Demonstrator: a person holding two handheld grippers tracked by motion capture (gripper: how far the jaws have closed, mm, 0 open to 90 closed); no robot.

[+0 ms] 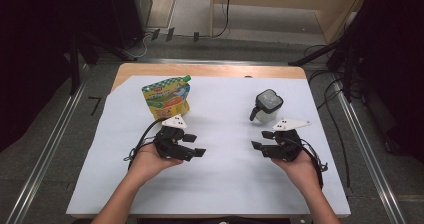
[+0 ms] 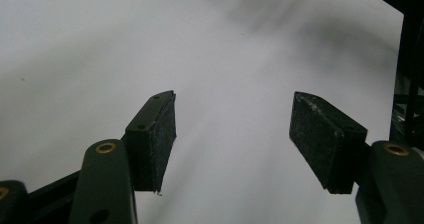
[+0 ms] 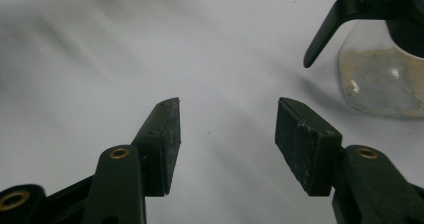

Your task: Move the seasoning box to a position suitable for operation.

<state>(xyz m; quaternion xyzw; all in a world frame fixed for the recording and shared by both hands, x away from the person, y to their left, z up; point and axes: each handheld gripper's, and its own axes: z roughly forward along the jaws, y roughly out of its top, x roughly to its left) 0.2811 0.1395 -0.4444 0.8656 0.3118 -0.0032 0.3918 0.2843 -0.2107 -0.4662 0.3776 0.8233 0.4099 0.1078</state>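
A yellow-green spouted pouch (image 1: pixel 167 100) lies on the white sheet (image 1: pixel 220 184) in the upper left of the high view, its green cap pointing toward the far edge, and a small clear jar with a black lid and handle (image 1: pixel 267 106) stands upright in the upper right of the sheet, well apart from the pouch. In the right gripper view the jar (image 3: pixel 382 66) sits at the upper right of the frame, pale grains settled in its bottom and its black handle curving down to the left. The left tool (image 1: pixel 192 145) is held in the left hand (image 1: pixel 150 160) just below the pouch, its jaws pointing toward the middle of the sheet; in the left gripper view the left tool (image 2: pixel 232 134) stands wide apart with bare sheet between the pads, gripping nothing. The right tool (image 1: pixel 260 148), held in the right hand (image 1: pixel 300 165), sits just below the jar, jaws pointing left toward the other tool; in its own view the right tool (image 3: pixel 227 134) is likewise spread wide and empty. Bare sheet lies between the two tools. The wooden tabletop (image 1: pixel 200 70) shows along the far edge of the sheet, with dark stands and cables on the floor around it.
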